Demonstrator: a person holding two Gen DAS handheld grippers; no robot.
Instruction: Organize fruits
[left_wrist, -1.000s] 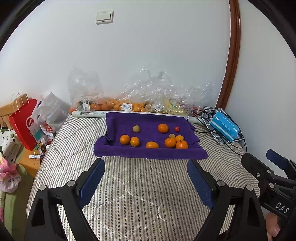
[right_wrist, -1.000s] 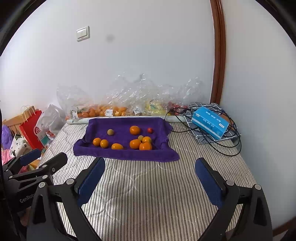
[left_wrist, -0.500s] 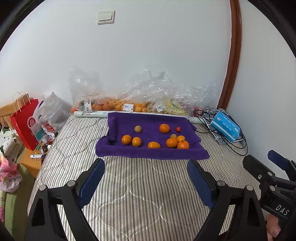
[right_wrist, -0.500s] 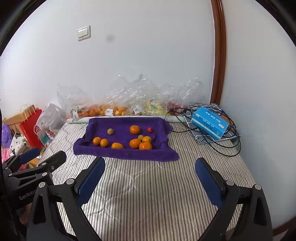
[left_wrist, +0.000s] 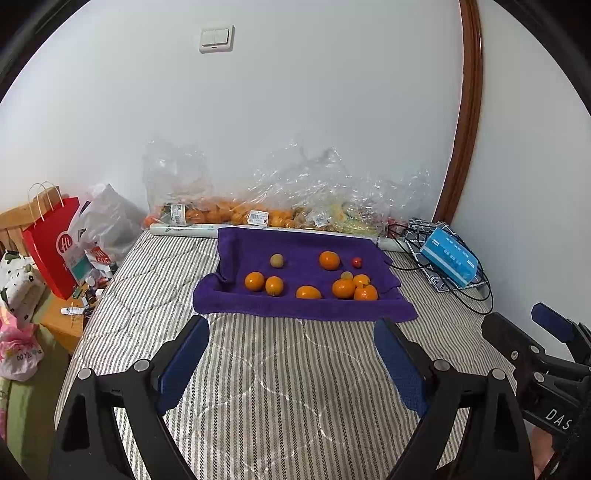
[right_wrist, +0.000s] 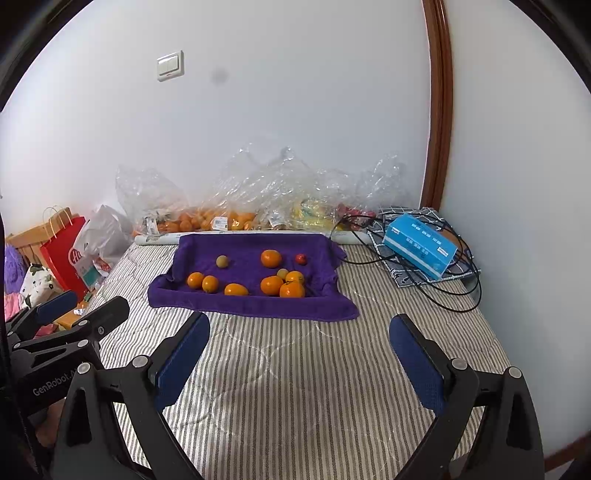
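Mixed fruits (left_wrist: 306, 280) lie scattered on the purple towel (left_wrist: 295, 310): oranges, two greenish ones, one small red. Unsorted by kind, so either stage fits. Left gripper (left_wrist: 291, 362) and right gripper (right_wrist: 299, 362) hang near the towel's front edge, jaws wide, empty.

Purple towel (left_wrist: 303, 258) slightly lower in view.

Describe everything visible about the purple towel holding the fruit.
The purple towel looks like soft terry cloth, spread flat on the striped mattress near the wall. Its left and right edges are bunched upward, and its front hem lies rumpled. Loose orange, greenish and red fruits rest on it. Neither tool touches it.
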